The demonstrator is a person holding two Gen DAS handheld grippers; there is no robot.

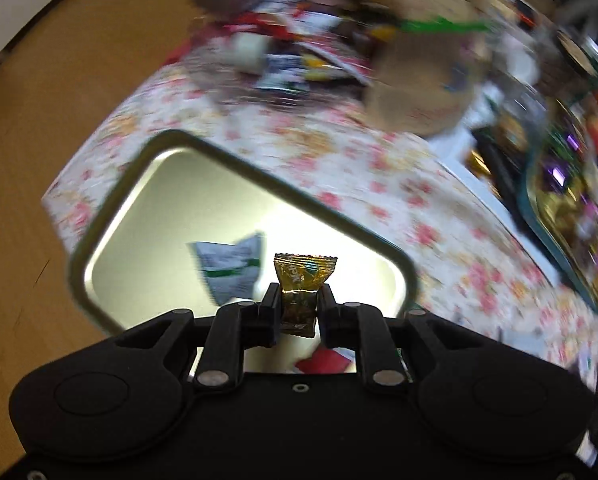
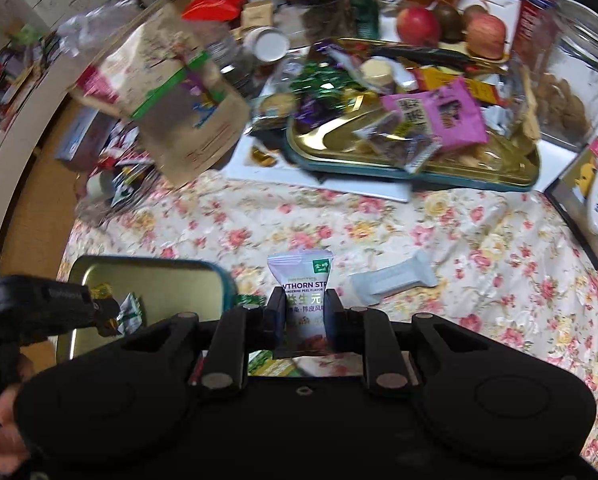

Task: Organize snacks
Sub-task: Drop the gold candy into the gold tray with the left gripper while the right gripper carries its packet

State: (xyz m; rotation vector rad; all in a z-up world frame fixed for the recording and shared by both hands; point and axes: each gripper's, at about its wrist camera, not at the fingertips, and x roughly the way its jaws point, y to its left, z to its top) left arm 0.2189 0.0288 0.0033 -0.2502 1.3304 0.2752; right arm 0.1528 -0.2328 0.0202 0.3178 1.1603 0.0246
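On the desk (image 2: 379,216) with a flowered cloth lies a metal tray (image 1: 111,216), above which the left hand-held gripper (image 1: 298,308) is gripping a golden candy (image 1: 301,284), while the right hand-held gripper (image 2: 305,316) is gripping a hawthorn snack packet (image 2: 303,280) above the cloth

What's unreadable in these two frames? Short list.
- Left wrist view: the far pile of snacks is smeared by motion blur; no labels legible.
- Left wrist view: the red packet in the metal tray is mostly hidden behind the left hand-held gripper.
- Right wrist view: the hawthorn packet has its print cut off by the right hand-held gripper fingers.
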